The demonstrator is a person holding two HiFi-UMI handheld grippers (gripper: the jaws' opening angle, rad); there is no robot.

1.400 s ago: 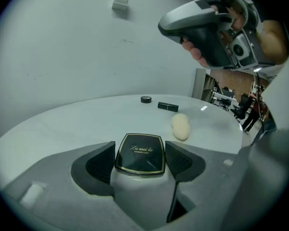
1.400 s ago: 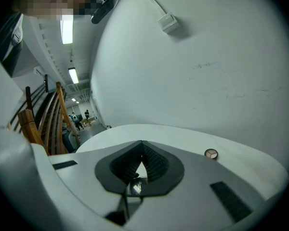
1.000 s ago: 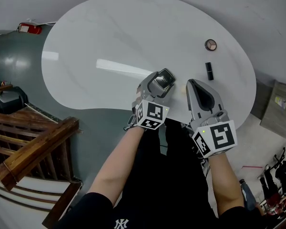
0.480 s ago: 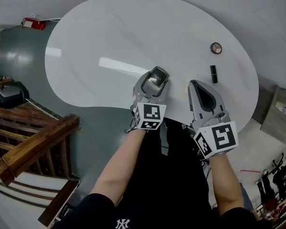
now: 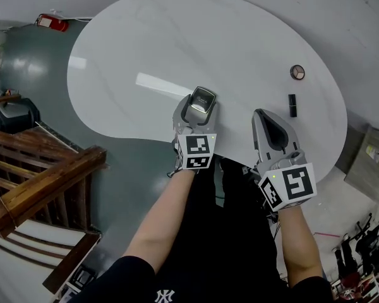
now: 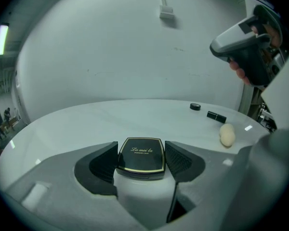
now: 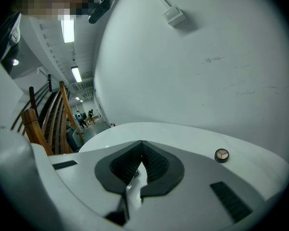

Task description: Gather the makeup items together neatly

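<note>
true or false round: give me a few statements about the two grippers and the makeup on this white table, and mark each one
1. The left gripper is shut on a black compact with gold trim. True.
2. The right gripper holds the lipstick. False: its jaws are together with nothing between them, and the lipstick lies on the table.
3. In the head view, the round eyeshadow pot lies farther from the person than the lipstick. True.
4. The beige sponge sits on top of the round eyeshadow pot. False: it lies on the table by itself, apart from both the pot and the lipstick.
</note>
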